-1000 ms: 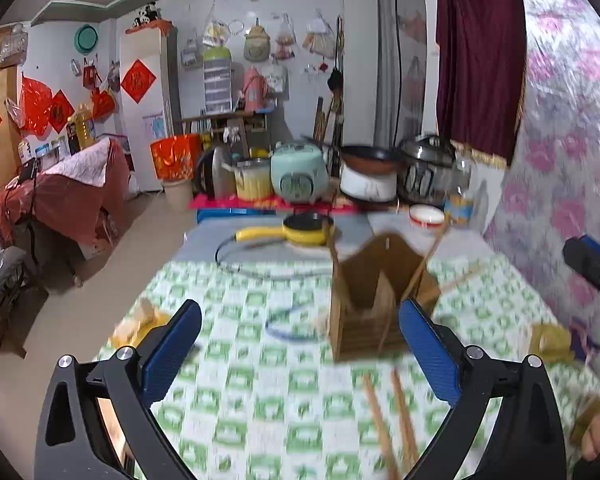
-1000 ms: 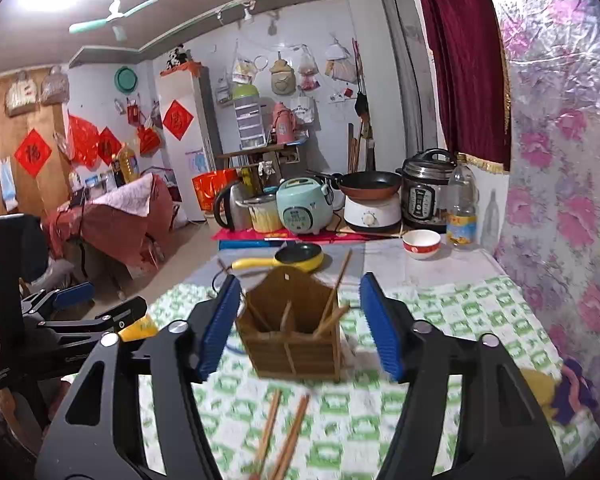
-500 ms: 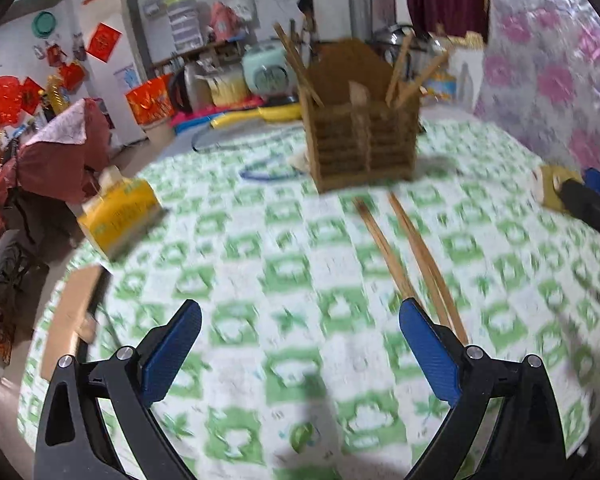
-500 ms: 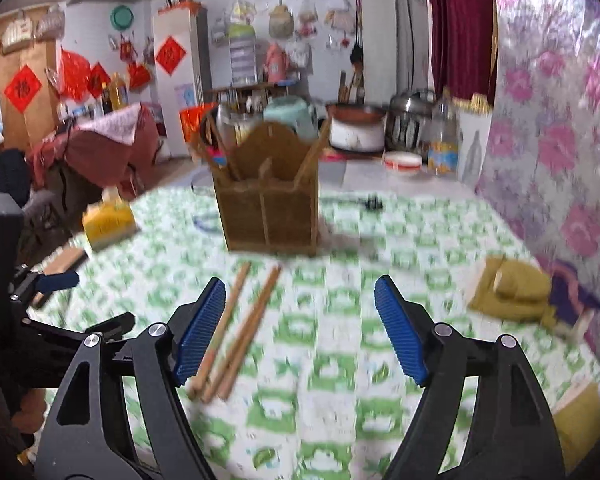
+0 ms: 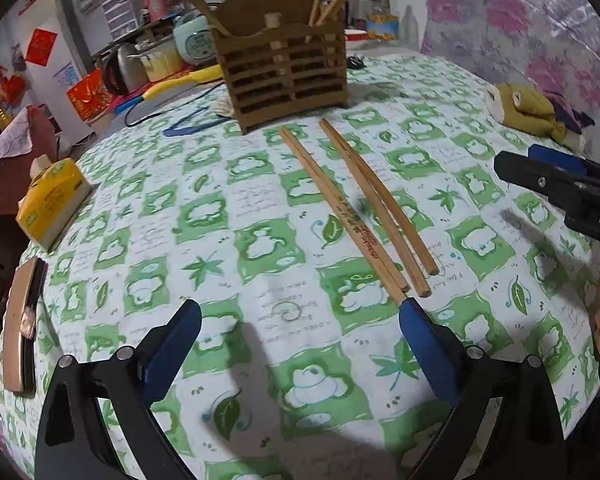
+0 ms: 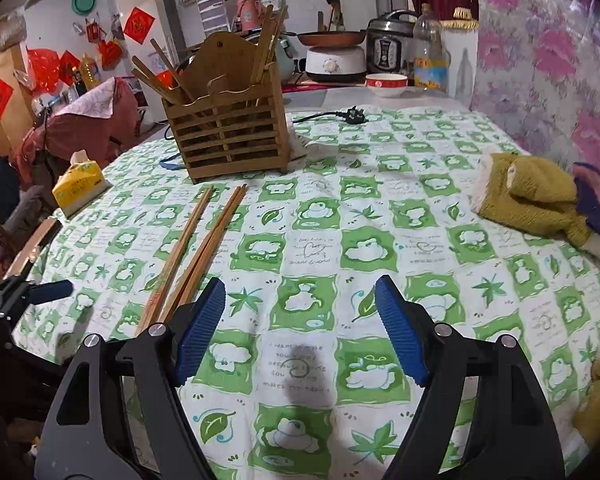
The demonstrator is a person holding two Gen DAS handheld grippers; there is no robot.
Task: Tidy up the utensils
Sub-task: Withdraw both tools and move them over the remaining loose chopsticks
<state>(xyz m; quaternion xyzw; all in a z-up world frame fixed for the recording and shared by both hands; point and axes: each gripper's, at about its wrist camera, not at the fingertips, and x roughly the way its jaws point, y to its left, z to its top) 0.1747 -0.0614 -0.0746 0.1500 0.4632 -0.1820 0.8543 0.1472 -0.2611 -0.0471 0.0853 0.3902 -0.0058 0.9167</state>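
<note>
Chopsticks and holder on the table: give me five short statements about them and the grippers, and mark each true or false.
1. Loose chopsticks lie flat on the green-checked tablecloth. True.
2. The wooden holder is empty. False: several chopsticks already stand in it.
3. The right gripper is shut on a chopstick. False: its jaws stand apart, nothing between them.
4. The left gripper is open, with one pad by the near ends of the loose chopsticks. True.
5. The yellow tissue pack sits inside the holder. False: it lies apart, near the table's edge.
</note>
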